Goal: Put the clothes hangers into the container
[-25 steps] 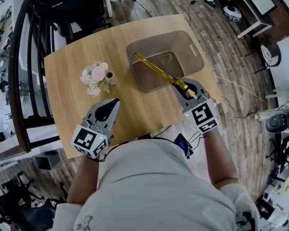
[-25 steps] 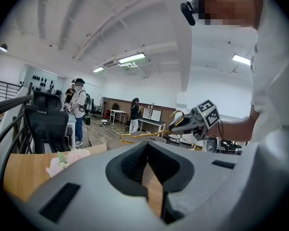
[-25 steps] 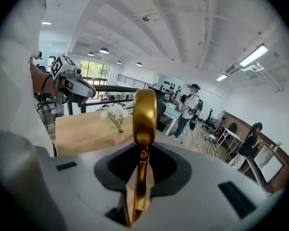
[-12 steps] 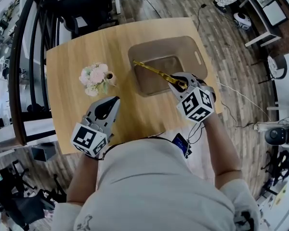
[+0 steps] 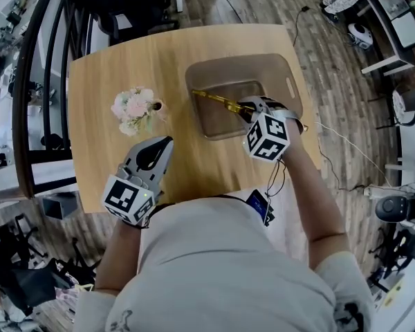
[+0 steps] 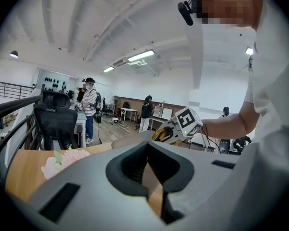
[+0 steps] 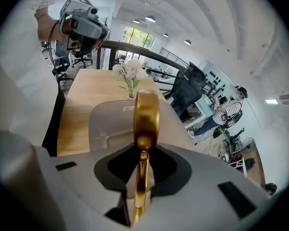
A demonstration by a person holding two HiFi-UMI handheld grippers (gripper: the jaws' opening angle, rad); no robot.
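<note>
A gold clothes hanger [image 5: 218,101] slants over the translucent grey-brown container [image 5: 283,81] at the far right of the wooden table [image 5: 111,68]. My right gripper [image 5: 247,111] is shut on the hanger's near end and points steeply down above the container's near rim. In the right gripper view the hanger [image 7: 147,112] runs out from between the right gripper's [image 7: 142,150] jaws, over the container [image 7: 103,124]. My left gripper [image 5: 163,144] hovers above the table's near left part with its jaws shut and nothing in them. The left gripper view shows its own jaws [image 6: 147,146] and the right gripper's marker cube [image 6: 187,122].
A small vase of pink and white flowers [image 5: 133,108] stands left of the container, between the two grippers. A black railing [image 5: 34,81] and an office chair [image 6: 55,119] lie beyond the table's left side. People stand far back in the room.
My right gripper has moved down and in over the container, rolling as it went, and the hanger has tilted lower into it. My left gripper has barely shifted.
</note>
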